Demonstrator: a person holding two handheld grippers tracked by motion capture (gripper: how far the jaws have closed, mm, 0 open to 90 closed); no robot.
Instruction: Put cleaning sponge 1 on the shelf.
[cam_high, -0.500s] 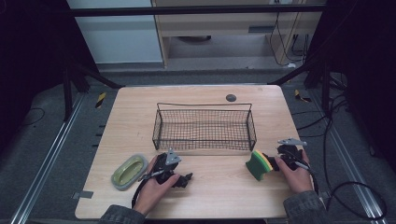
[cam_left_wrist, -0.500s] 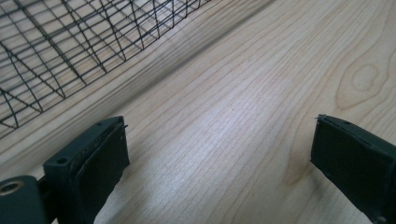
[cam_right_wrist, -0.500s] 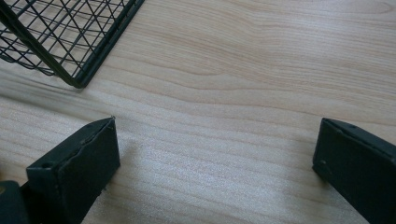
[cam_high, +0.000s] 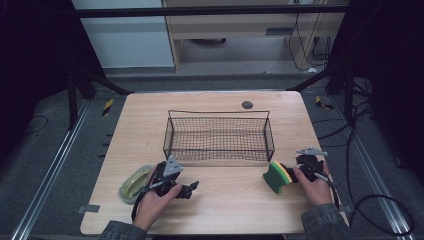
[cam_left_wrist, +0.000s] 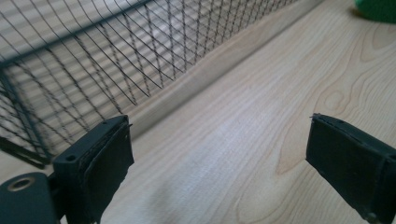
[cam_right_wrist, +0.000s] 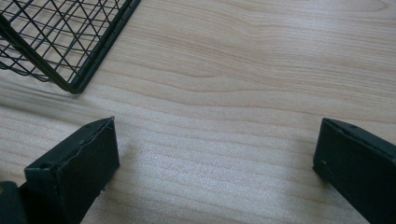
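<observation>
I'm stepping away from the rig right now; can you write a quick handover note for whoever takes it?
Left gripper: open, empty, low over the table beside the green dish.
Right gripper: open, empty; the sponge lies right by it.
Wire basket: mid-table, empty.
Done: nothing grasped or placed.
Left: probably grasp sponge and dish, put them in the basket.

The desk was seen to be of pale wood with a clear grain, smooth and faintly sheened. The basket was made of thin black wire mesh, matt in finish. The sponge was formed of soft foam in green and yellow layers, with a rougher green face. The dish looked like smooth, slightly glossy green plastic. The jaws were faced with dull black pads, rubbery and matt.
</observation>
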